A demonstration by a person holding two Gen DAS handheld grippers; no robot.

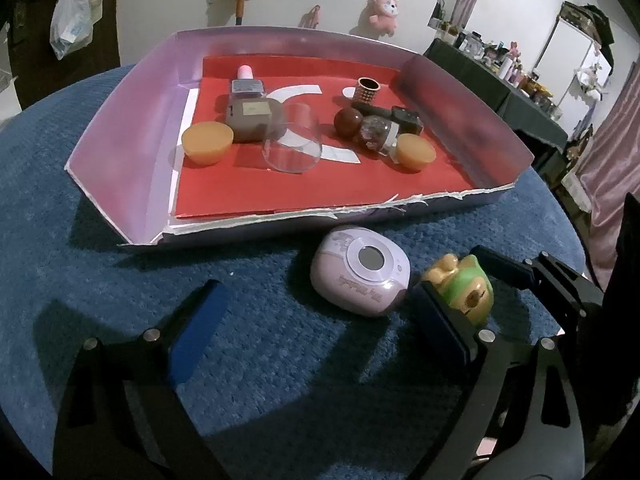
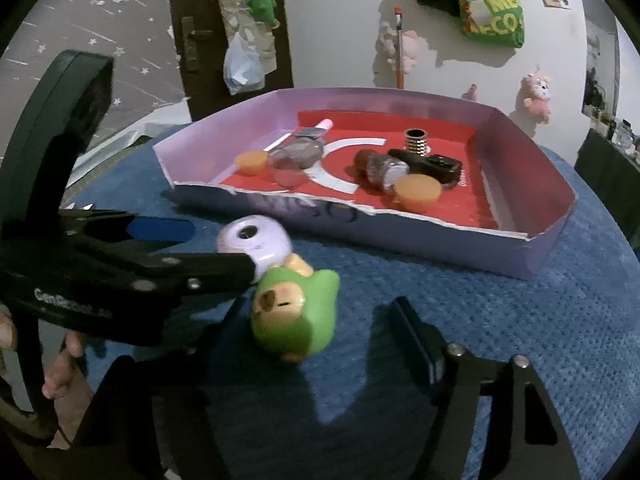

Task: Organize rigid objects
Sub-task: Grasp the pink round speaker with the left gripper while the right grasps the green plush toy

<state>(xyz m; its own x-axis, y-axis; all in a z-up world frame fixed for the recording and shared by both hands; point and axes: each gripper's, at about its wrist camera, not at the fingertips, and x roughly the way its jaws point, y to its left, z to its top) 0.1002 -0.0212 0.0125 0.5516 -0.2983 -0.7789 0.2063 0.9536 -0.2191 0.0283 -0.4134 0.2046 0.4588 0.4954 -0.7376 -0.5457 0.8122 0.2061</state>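
Note:
A lilac cardboard tray [image 1: 120, 128] with a red floor holds several small rigid objects. On the blue cloth in front of it lie a pale pink round case [image 1: 360, 276] and a green and yellow toy figure [image 1: 464, 288]. My left gripper [image 1: 320, 320] is open, low over the cloth, with the pink case between its fingers; its right finger touches the toy. My right gripper [image 2: 320, 340] is open around the green toy [image 2: 294, 316]. The pink case [image 2: 256, 244] and the left gripper's finger [image 2: 200, 272] show in the right wrist view, as does the tray [image 2: 540, 248].
In the tray are two orange caps [image 1: 207, 142], a clear cup [image 1: 292, 144] on its side, a brown ball [image 1: 347, 122], a grey case [image 1: 254, 118] and a gold ring stack [image 1: 366, 92]. The round table's edge curves close on both sides. Plush toys hang on the wall behind.

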